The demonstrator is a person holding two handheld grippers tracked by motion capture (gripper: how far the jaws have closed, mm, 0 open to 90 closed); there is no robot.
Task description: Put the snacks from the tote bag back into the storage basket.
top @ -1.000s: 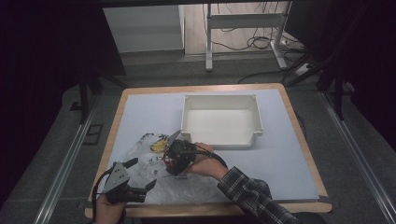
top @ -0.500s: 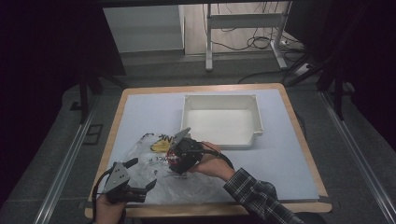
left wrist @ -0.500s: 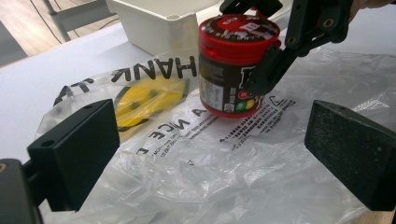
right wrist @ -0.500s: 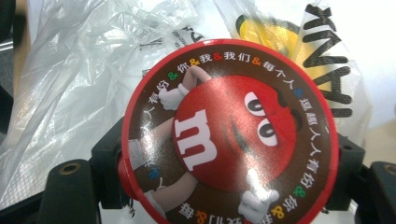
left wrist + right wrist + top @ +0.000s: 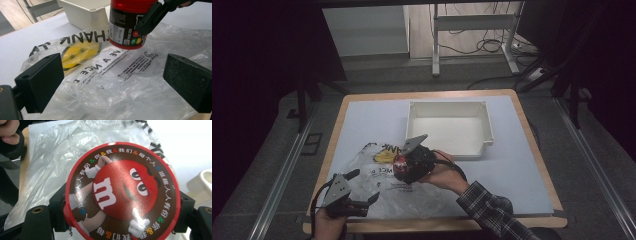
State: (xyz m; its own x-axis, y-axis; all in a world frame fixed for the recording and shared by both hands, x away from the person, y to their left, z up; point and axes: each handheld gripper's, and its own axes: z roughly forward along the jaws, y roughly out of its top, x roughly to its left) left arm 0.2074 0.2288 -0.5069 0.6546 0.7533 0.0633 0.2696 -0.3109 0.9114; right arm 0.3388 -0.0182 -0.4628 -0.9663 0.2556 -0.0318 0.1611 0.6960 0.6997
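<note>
Right gripper view: jaws clamp candy can [image 5: 122,192] above bag [image 5: 50,162].

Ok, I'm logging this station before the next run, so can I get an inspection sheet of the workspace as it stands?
Surface: pale table top with a wooden edge, in good view.
Job's things: red candy can lifted clear of the clear plastic bag, which lies flat and crumpled; white tray behind it.
Clutter: nothing seen.
Grippers: right claw shut on the can's sides; left claw open over the bag's near edge, holding nothing.
Cables: black lead trails from the left claw; loose wires on the floor behind the table.
Surroundings: dark curtains at both sides, metal frame legs beyond.
</note>
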